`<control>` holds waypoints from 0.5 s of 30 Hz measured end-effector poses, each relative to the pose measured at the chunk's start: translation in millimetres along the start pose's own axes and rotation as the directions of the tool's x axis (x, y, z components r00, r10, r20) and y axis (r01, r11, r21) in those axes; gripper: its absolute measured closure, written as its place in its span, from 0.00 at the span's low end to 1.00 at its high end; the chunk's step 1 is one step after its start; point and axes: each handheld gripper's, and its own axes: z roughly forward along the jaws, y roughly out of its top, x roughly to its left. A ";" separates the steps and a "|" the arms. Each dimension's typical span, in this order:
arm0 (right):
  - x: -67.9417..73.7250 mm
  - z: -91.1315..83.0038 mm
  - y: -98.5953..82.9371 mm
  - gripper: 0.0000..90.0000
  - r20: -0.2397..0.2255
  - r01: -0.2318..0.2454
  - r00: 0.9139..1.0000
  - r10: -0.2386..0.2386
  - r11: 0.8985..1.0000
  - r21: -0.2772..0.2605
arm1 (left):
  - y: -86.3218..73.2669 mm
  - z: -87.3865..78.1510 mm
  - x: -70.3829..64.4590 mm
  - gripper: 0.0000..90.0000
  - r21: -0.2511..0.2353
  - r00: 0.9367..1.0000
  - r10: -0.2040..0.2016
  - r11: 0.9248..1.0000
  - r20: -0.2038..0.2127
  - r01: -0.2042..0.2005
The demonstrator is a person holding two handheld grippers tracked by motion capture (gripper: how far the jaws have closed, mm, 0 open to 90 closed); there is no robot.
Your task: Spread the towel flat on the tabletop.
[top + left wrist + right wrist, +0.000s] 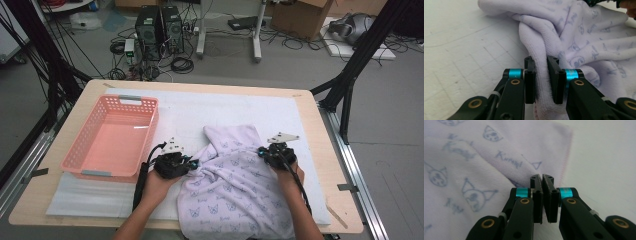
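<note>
Empty pink basket (111,137) sits left of a lilac printed towel (235,185); left gripper (192,163) pinches a fold, right gripper (262,151) its hemmed edge

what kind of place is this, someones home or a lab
Most likely a lab or robot-data workspace, not a home: computer towers and loose cables sit on the bare floor, black frame struts flank the table, and cardboard boxes stand behind.
</note>
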 end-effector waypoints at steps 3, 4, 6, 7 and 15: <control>-10.2 -16.5 -10.2 0.96 0.067 0.002 0.998 -0.004 1.000 0.017 | -3.0 3.0 -3.8 0.77 0.001 0.999 -0.018 1.000 0.028 0.018; -13.4 -21.3 -14.9 0.96 0.082 0.001 0.997 -0.003 1.000 0.026 | -3.2 3.5 -4.9 0.75 -0.003 0.999 -0.022 1.000 0.040 0.022; -18.0 -28.7 -24.4 0.96 0.128 0.013 0.992 -0.020 0.998 0.054 | -1.6 2.4 -5.9 0.69 -0.011 0.998 -0.037 0.999 0.057 0.038; -20.4 -32.1 -29.6 0.96 0.148 0.019 0.989 -0.029 0.998 0.066 | -0.3 1.0 -6.1 0.66 -0.018 0.997 -0.042 0.999 0.066 0.043; -36.8 -55.6 -51.1 0.82 0.112 -0.059 0.992 0.062 0.998 -0.031 | 25.1 -4.0 9.8 0.55 -0.091 0.997 -0.073 0.993 0.017 0.074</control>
